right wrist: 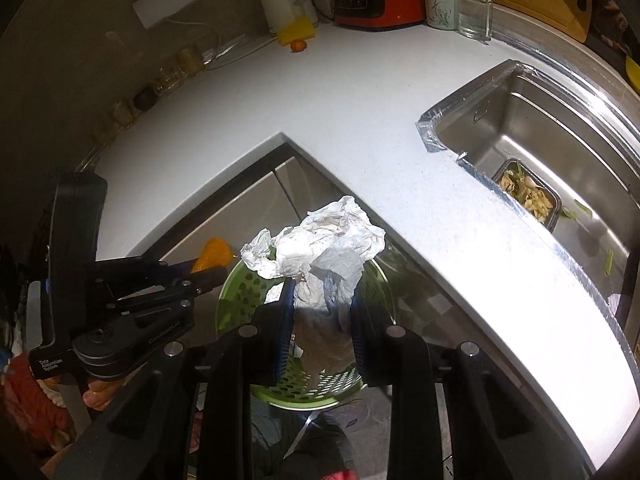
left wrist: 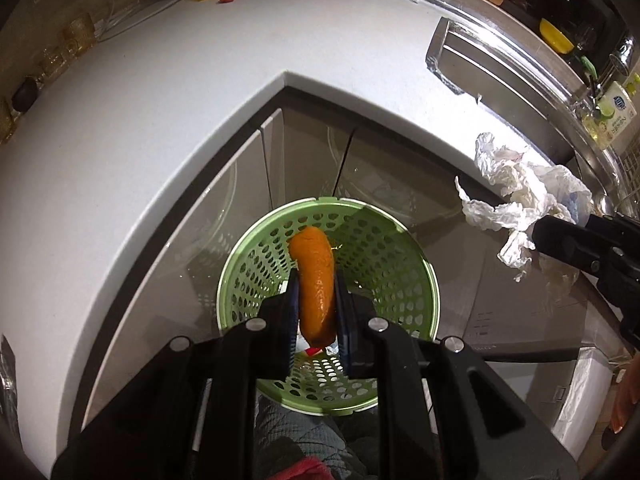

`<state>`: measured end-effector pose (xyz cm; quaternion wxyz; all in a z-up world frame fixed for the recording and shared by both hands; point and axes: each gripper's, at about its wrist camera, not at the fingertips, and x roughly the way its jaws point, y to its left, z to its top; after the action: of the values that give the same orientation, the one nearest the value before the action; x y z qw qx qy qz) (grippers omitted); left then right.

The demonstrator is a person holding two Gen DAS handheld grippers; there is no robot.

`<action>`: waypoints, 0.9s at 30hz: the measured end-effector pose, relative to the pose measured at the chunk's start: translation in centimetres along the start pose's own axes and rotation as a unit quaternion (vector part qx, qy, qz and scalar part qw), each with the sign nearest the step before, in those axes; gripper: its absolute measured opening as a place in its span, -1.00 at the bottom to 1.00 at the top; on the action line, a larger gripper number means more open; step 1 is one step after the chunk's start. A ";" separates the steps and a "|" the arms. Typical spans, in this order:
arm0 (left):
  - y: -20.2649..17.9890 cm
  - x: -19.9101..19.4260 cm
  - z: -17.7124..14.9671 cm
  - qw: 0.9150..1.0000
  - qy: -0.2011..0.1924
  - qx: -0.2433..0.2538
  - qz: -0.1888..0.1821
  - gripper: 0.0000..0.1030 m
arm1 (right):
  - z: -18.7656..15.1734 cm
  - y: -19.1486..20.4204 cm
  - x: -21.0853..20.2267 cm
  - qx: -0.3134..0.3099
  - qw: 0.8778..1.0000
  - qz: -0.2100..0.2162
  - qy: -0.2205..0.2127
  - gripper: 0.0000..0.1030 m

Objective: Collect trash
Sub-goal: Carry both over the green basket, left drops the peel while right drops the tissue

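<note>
We held the left tongs (left wrist: 316,312) nearly closed, their blue pads pressed on both sides of a curled orange peel (left wrist: 315,280). The peel hung directly above the green perforated basket (left wrist: 384,248), which stood on the floor in the inside corner of the white worktop (left wrist: 160,120). Our right tongs (right wrist: 320,312) were parted only as far as the crumpled white paper (right wrist: 320,240) between them allowed, and they pinched its lower part while the rest of the wad bulged out above the pads. That paper also hung over the basket, near its rim. In the right wrist view the left tongs reached in from the left with the peel at their tip, just beside the paper. A steel sink (right wrist: 540,128) with food scraps lay in the worktop to the right.
</note>
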<state>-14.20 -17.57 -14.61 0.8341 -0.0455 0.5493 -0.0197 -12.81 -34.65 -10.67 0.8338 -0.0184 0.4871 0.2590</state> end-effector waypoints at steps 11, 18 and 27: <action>-0.5 3.4 -1.5 0.999 0.037 -0.007 0.003 -0.06 | -1.1 -0.4 0.8 0.005 1.000 0.001 0.018 -0.47; -0.4 3.1 -0.8 0.999 0.035 -0.011 0.007 0.05 | -0.8 -0.6 0.8 0.003 1.000 0.002 0.017 -0.47; 1.5 -1.5 0.7 0.999 -0.015 -0.024 0.023 0.41 | -0.5 0.4 1.5 -0.028 0.999 0.019 0.021 -0.44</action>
<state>-14.20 -15.92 -13.09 0.8410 -0.0532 0.5382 0.0139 -12.81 -33.79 -12.09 0.8177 -0.0379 0.4971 0.2878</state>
